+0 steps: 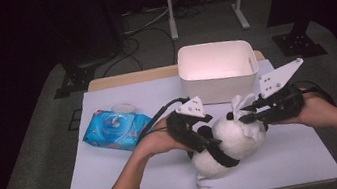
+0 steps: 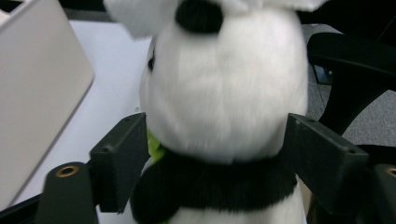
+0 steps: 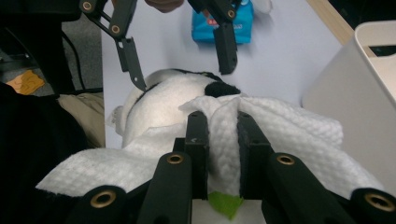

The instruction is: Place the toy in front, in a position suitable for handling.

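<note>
The panda toy (image 1: 224, 144) lies on the table (image 1: 133, 175), just in front of the white bin (image 1: 216, 69). The right gripper (image 1: 240, 114) pinches a wipe (image 3: 280, 121) against it. The left gripper (image 1: 212, 143) straddles its body, jaws wide, not pressing. Rub softly (hold the toy steady first). I can't tell what's in the bin.

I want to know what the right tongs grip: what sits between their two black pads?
A fold of the white wipe, pinched over the plush panda, as the right gripper view shows.
</note>
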Demonstrator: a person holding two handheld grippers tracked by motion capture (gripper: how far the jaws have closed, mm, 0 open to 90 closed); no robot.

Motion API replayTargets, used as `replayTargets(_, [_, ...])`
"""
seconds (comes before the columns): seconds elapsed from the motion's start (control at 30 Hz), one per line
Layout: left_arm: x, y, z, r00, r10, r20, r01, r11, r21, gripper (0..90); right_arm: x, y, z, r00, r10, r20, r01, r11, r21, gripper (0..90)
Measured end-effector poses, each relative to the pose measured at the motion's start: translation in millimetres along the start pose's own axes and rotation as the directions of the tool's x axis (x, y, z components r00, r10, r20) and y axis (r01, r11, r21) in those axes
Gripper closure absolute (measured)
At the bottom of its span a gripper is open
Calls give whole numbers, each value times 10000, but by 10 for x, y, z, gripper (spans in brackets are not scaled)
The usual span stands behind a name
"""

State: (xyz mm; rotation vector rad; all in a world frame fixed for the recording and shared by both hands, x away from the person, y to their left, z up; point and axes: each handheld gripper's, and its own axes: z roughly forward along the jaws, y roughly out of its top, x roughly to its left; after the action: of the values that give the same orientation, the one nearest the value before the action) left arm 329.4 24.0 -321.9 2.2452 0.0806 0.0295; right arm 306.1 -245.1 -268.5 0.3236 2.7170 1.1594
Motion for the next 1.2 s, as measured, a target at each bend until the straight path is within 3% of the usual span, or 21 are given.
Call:
replayTargets(0.43, [4,-321,14,9989,-474,-60,477,9975,513,170,-13,-416,-10,9955,907,282,-914,9955,247,777])
replayTargets(0.6, [39,-339,25,9976,-623,-299,641,9959,641,170,-16,-567,-15,9918,1228,344,-1235,9921,199,780])
replayTargets(0.8, [53,-354,63,9962,-871,-90,876,9931,786,142,-34,-695,3,9867,1595,321,-1595,9872,-14,782])
replayTargets(1.2, [52,-382,72,9965,-833,-18,831,9921,944,141,-53,-899,22,9792,2011,281,-2011,9796,-34,786])
